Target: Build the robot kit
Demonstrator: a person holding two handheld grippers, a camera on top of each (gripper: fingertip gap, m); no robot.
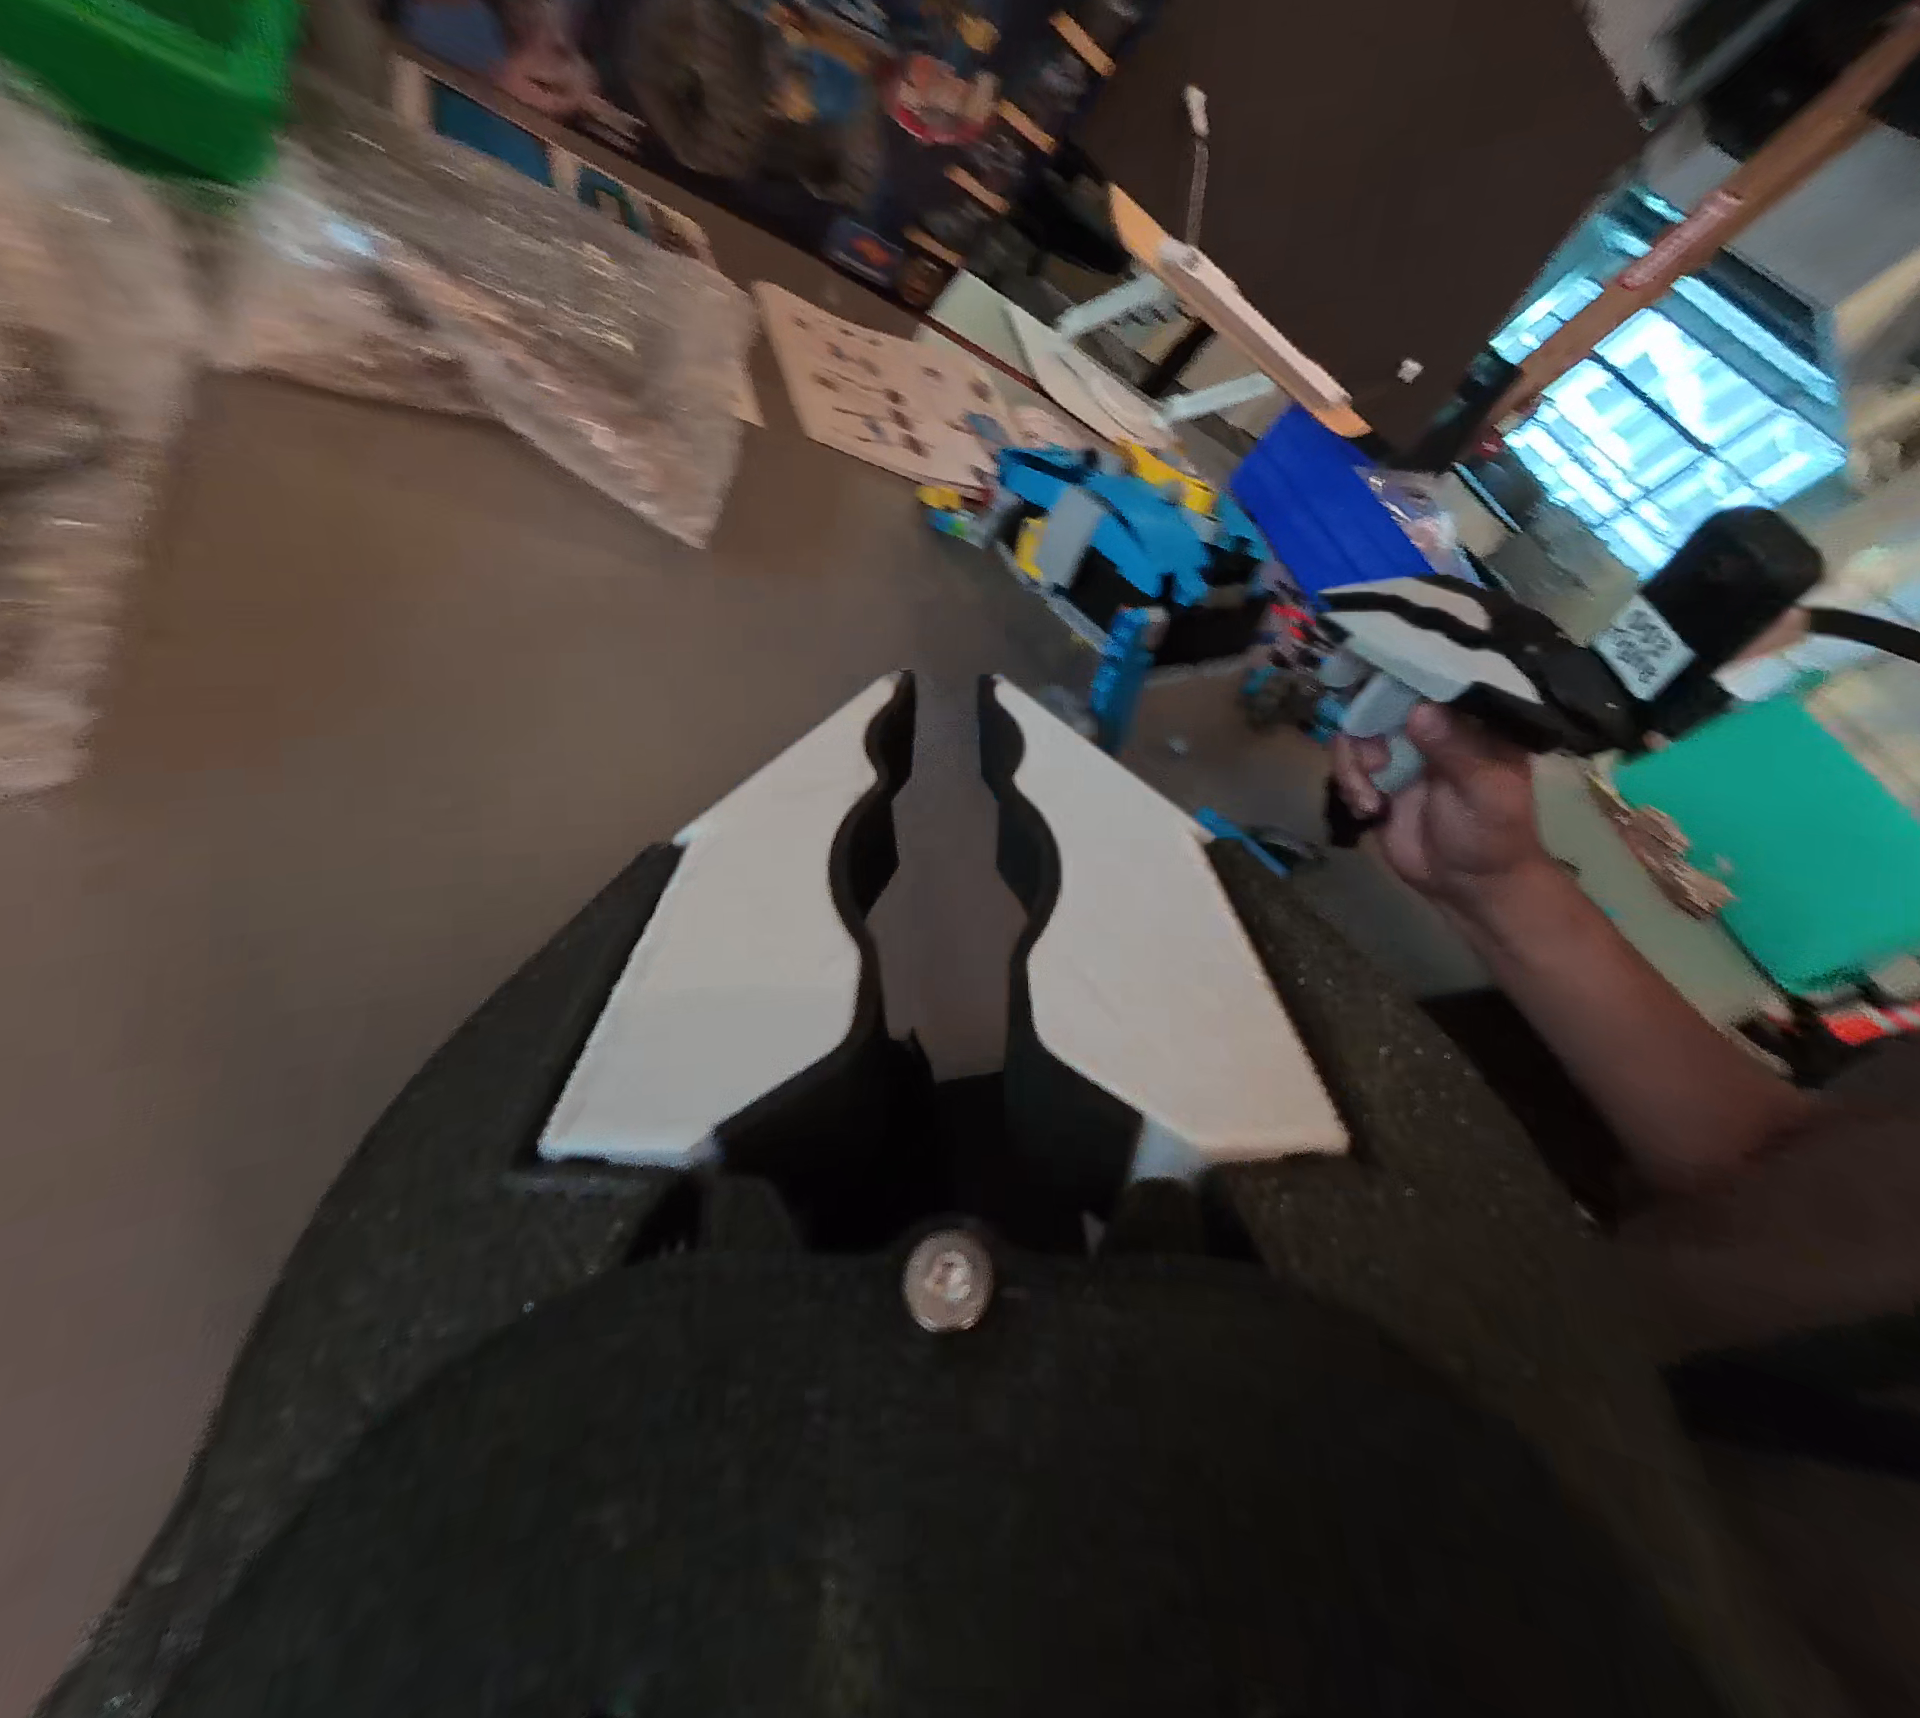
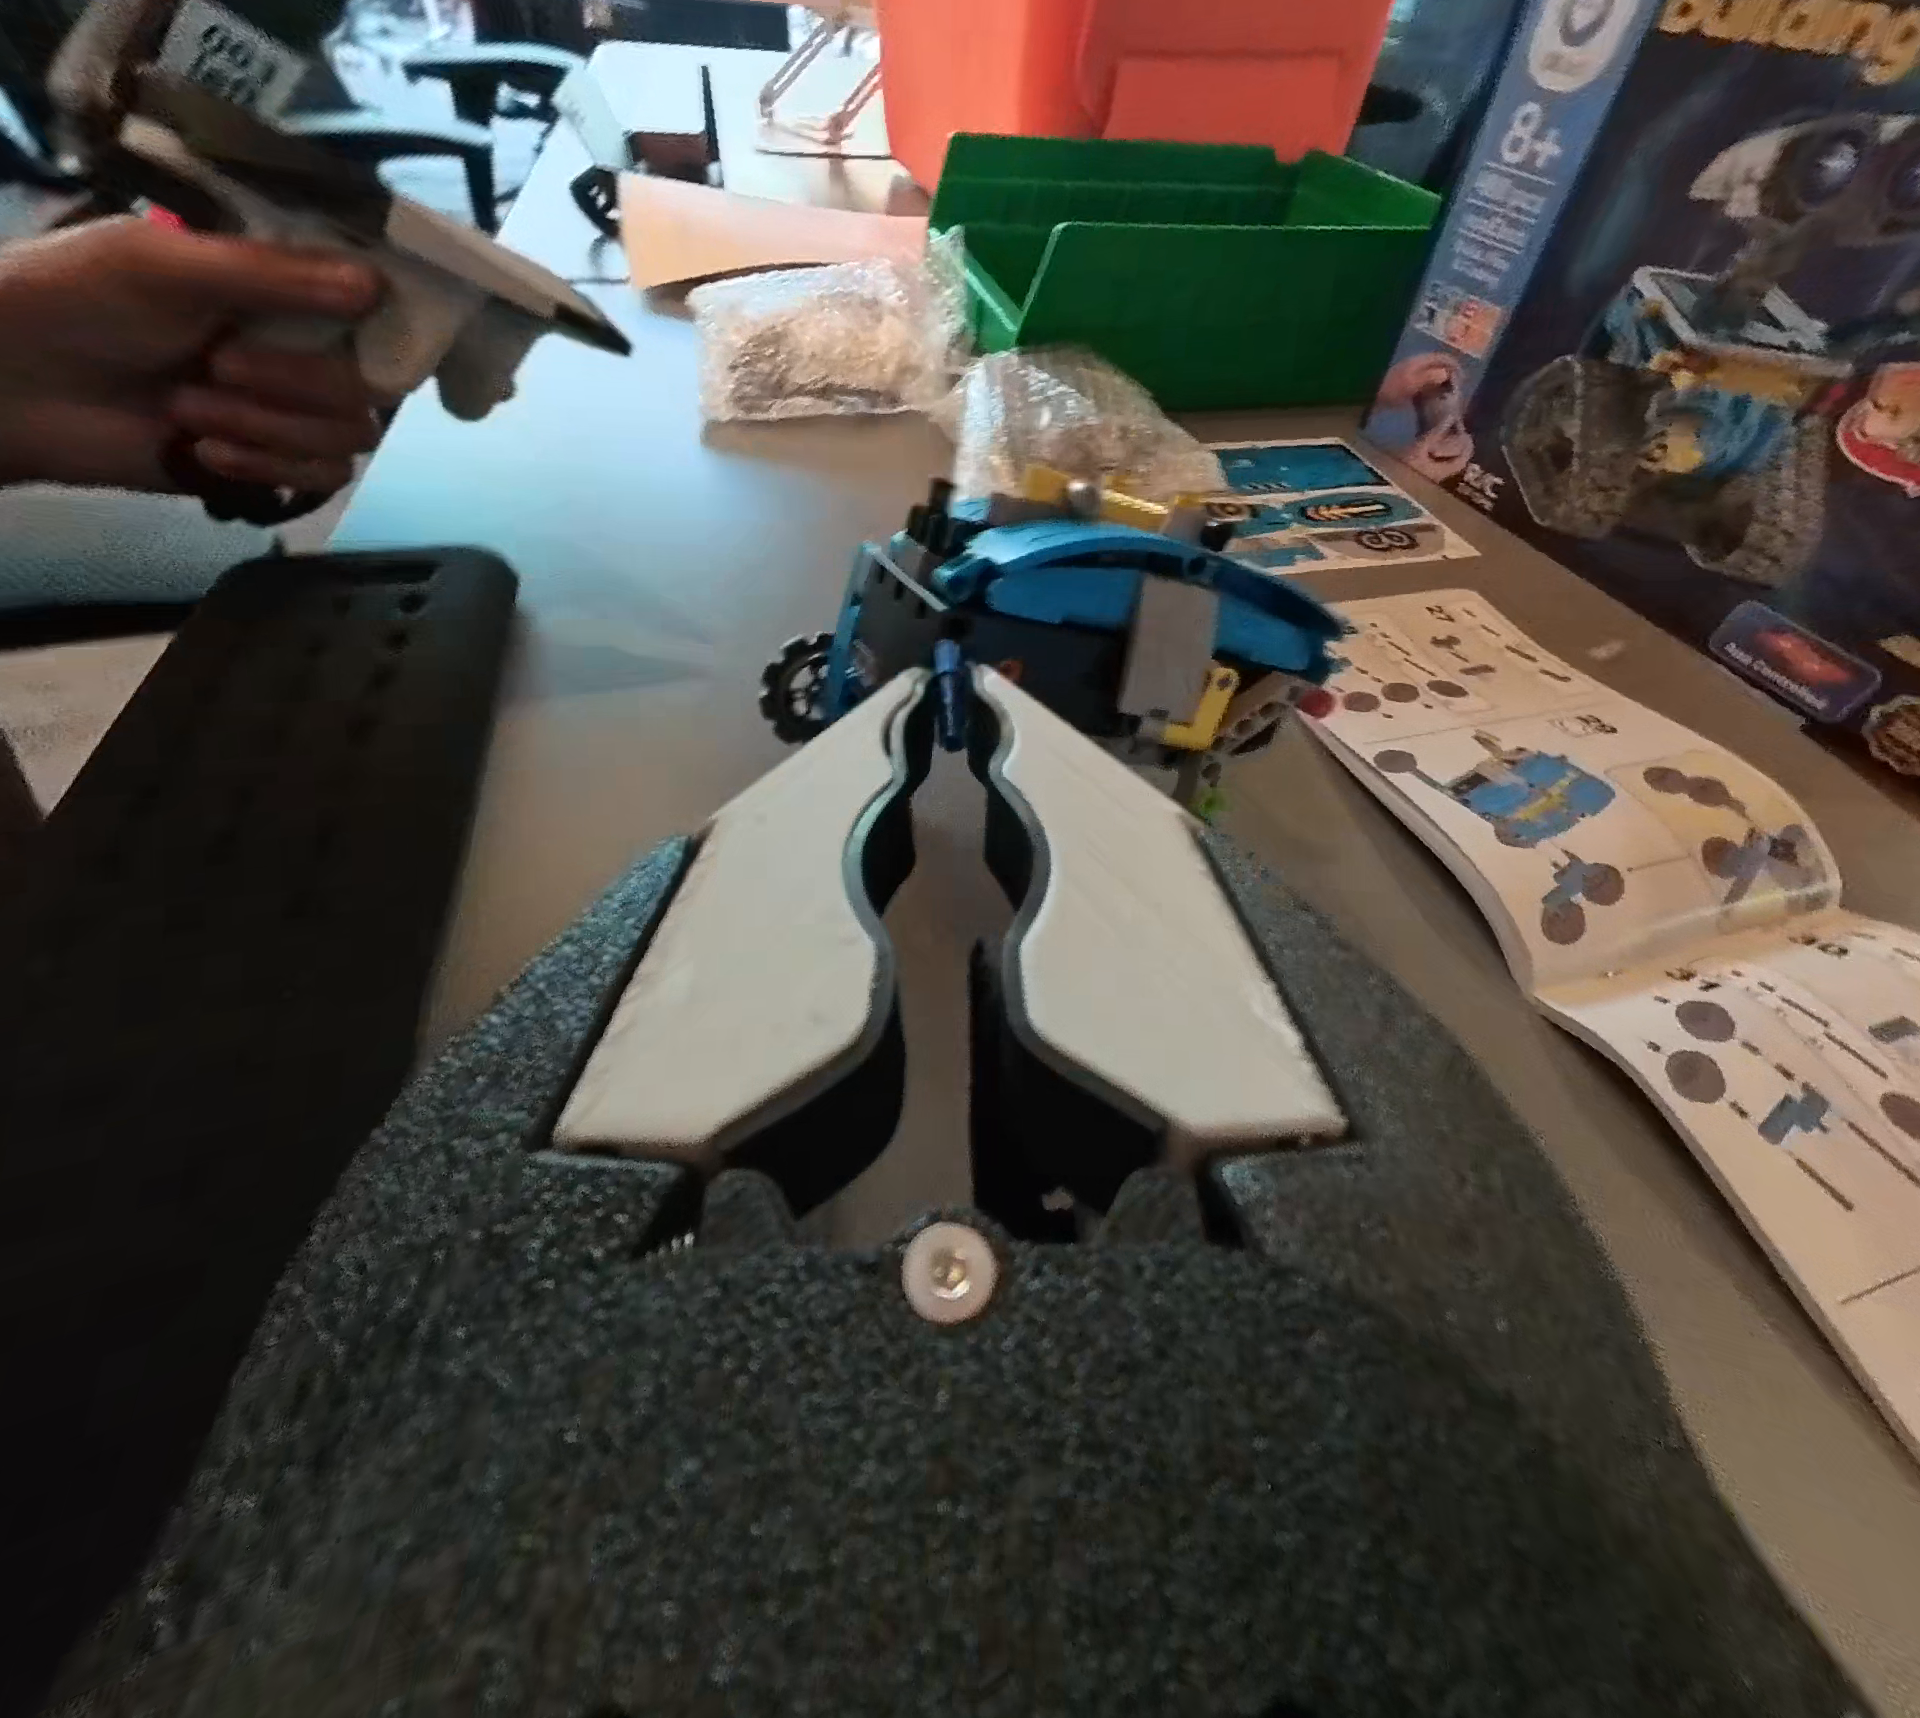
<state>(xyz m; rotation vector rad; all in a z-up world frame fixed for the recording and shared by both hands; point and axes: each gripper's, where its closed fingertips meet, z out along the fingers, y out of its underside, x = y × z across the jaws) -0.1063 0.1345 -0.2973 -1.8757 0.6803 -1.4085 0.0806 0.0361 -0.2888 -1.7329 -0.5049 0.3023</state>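
Observation:
My right gripper (image 2: pixel 948 681) is shut on a small blue pin (image 2: pixel 948 704), held upright between its tips. It sits just in front of a blue, yellow and grey brick vehicle model (image 2: pixel 1091 619) on the grey table (image 2: pixel 623 505). The model also shows in the left wrist view (image 1: pixel 1122 536), with the right gripper (image 1: pixel 1340 614) and the hand holding it (image 1: pixel 1455 806) beside it. My left gripper (image 1: pixel 945 686) hovers over bare table with a narrow gap between its jaws and nothing in them. It shows at the upper left of the right wrist view (image 2: pixel 608 336).
A green bin (image 2: pixel 1195 297) and the set's dark blue box (image 2: pixel 1714 318) stand at the back right. An open instruction booklet (image 2: pixel 1558 837) and a sticker sheet (image 2: pixel 1309 505) lie at the right. Bubble-wrap bags (image 2: pixel 810 338) lie behind the model. A black perforated plate (image 2: pixel 260 785) is at the left. About 20 centimeters separates my left fingertips from my right.

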